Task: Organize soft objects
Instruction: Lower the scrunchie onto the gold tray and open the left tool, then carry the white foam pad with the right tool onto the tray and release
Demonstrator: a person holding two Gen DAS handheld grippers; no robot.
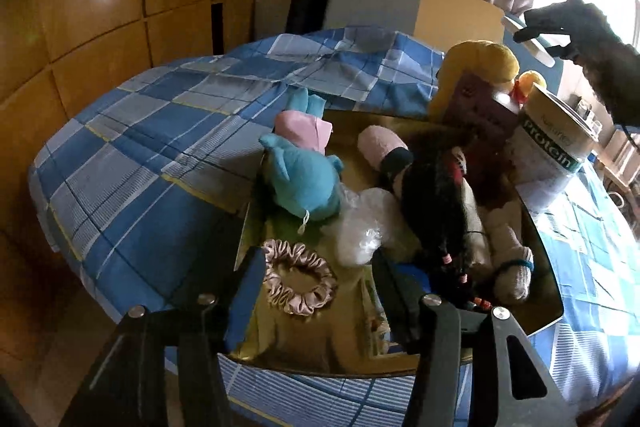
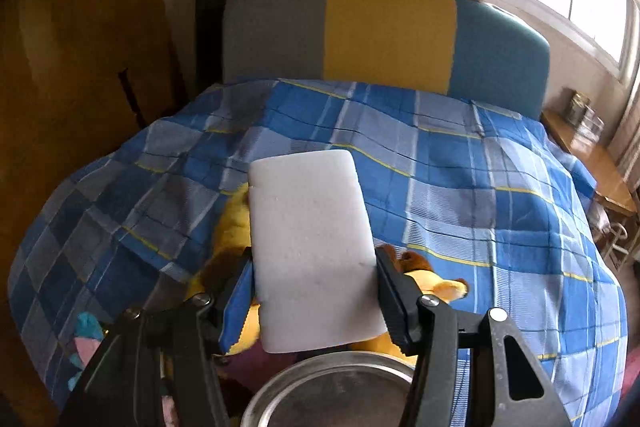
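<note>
Left wrist view shows your left gripper (image 1: 320, 279) released, its jaws apart over a pink satin scrunchie (image 1: 298, 279) that lies loose between them on the gold tray (image 1: 554, 291). That tray sits on the blue checked bedspread (image 1: 132, 147) and also carries a blue plush toy (image 1: 304, 183) and a dark-haired doll (image 1: 436, 195). Your right gripper (image 2: 316, 291) is clamped on a white foam block (image 2: 312, 243), held above a yellow plush toy (image 2: 236, 223).

Left gripper (image 1: 316, 279) parted, right gripper (image 2: 316, 277) clamped.
</note>
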